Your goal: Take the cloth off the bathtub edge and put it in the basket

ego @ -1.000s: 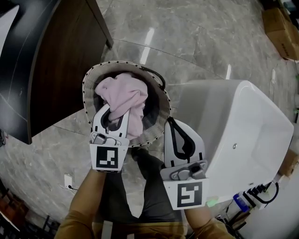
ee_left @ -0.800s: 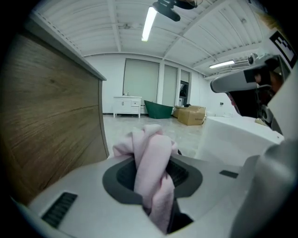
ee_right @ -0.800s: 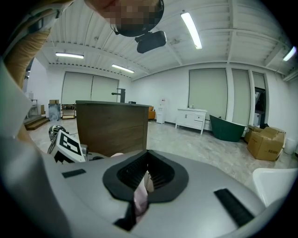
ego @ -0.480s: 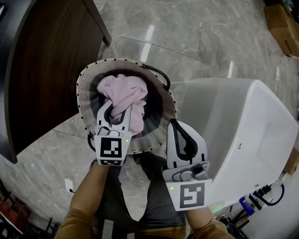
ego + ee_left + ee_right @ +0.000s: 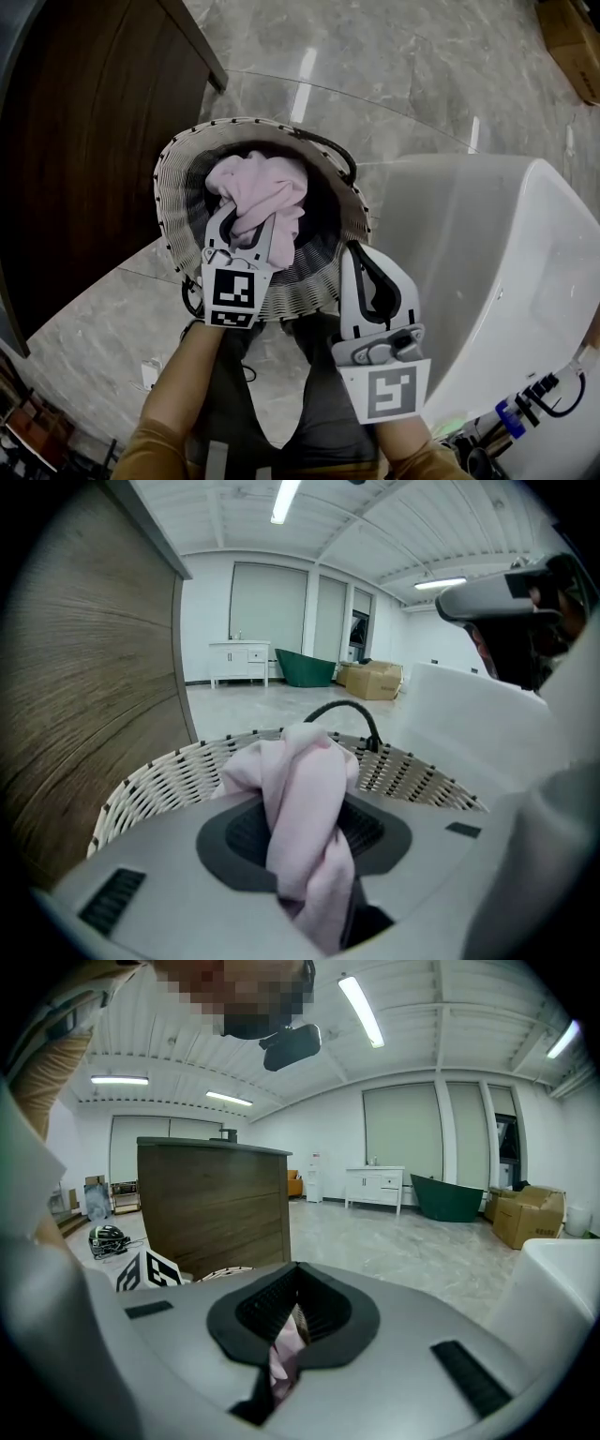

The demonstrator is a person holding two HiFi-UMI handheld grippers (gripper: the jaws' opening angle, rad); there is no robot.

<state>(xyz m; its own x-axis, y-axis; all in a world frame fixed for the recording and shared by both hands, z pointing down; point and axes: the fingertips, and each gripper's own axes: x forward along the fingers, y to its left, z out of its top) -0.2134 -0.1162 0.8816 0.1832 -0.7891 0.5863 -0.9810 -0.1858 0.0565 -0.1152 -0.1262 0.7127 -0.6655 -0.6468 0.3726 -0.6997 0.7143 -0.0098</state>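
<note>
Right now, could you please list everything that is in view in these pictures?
basket: one, white woven with a dark handle, on the floor beside the bathtub.
pink cloth: one, pink, bunched in the basket's mouth.
bathtub: one, white, right of the basket.
cabinet: one, dark wood, left of the basket.
cardboard box: one, brown, on the floor at far right.
floor: grey marble, under everything.
left gripper: one, grey, over the basket; jaws have just been opening, pads on the pink cloth.
right gripper: one, grey, by the basket's rim; jaws together, nothing held.
</note>
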